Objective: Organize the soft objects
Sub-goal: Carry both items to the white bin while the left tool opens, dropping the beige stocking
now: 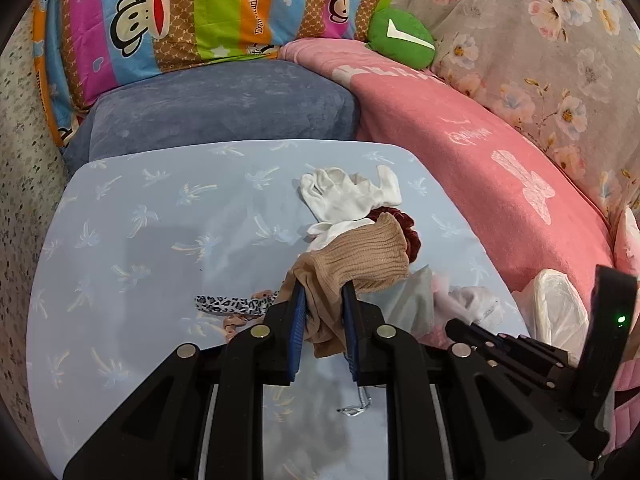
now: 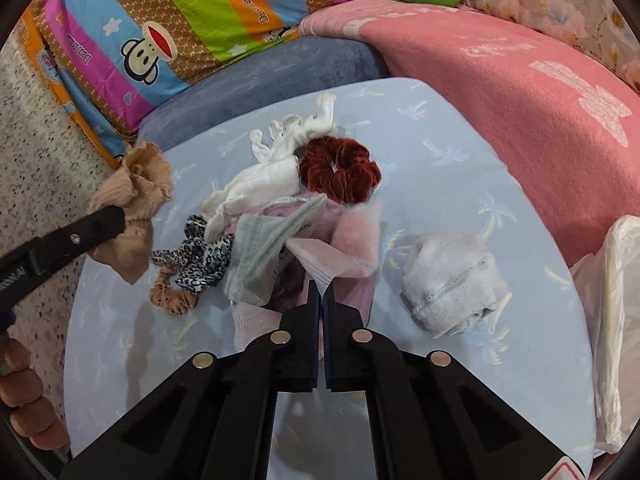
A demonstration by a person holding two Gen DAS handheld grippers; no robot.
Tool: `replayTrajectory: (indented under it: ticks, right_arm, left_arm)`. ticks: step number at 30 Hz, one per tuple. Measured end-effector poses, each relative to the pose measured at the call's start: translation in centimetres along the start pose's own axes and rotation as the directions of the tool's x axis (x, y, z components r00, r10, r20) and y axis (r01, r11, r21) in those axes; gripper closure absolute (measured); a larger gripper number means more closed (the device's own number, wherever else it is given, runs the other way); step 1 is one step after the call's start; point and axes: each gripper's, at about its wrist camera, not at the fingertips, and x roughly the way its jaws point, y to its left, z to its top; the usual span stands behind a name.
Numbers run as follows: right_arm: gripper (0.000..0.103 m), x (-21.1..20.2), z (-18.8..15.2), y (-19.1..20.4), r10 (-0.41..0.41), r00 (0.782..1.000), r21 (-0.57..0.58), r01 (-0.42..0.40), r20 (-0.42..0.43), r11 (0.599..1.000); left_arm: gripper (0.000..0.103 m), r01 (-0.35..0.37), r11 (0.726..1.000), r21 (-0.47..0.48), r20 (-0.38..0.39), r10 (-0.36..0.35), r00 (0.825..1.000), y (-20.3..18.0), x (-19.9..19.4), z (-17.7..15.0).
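My left gripper (image 1: 323,298) is shut on a tan ribbed sock (image 1: 360,258), held above the light blue table (image 1: 140,220). In the right wrist view that sock (image 2: 132,196) hangs from the left gripper (image 2: 120,216) over the table's left edge. My right gripper (image 2: 322,286) is shut on the edge of a pink cloth (image 2: 356,236) in the pile. Around it lie white gloves (image 2: 276,152), a dark red velvet scrunchie (image 2: 340,172), a grey sock (image 2: 268,248), a leopard-print scrunchie (image 2: 200,256), a peach scrunchie (image 2: 172,296) and a rolled white sock (image 2: 448,280).
A blue cushion (image 1: 224,104) and a striped monkey pillow (image 1: 180,12) border the table's far side. A pink blanket (image 1: 480,152) and a green plush (image 1: 404,38) lie to the right. A white plastic bag (image 2: 616,320) sits at the right edge. A hand (image 2: 24,396) shows at lower left.
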Motion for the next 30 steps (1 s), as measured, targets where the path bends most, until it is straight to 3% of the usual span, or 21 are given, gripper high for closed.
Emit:
replayTrajectory:
  ticks: [8,15,30]
  right_arm:
    - [0.101,-5.7,1.4,-1.1,0.021,0.993,0.016,-0.023,0.114,1.000]
    - [0.100,-11.6,2.5,-3.6,0.006,0.974,0.050,-0.018,0.227,0.999]
    - [0.101,-20.9,1.2,-13.7,-0.114,0.930,0.183,0.052,0.348,0.982]
  left_arm:
    - [0.086,0.019,0.999,0.032,0.016,-0.020,1.000,-3.1,-1.3,0.1]
    - [0.086,0.059,0.994,0.087,0.036,-0.062,0.997,-7.1,-2.5,0.1]
    - [0.086,0.169,0.952,0.256,0.029,-0.183,0.983,-18.1,-3.4,-1.0]
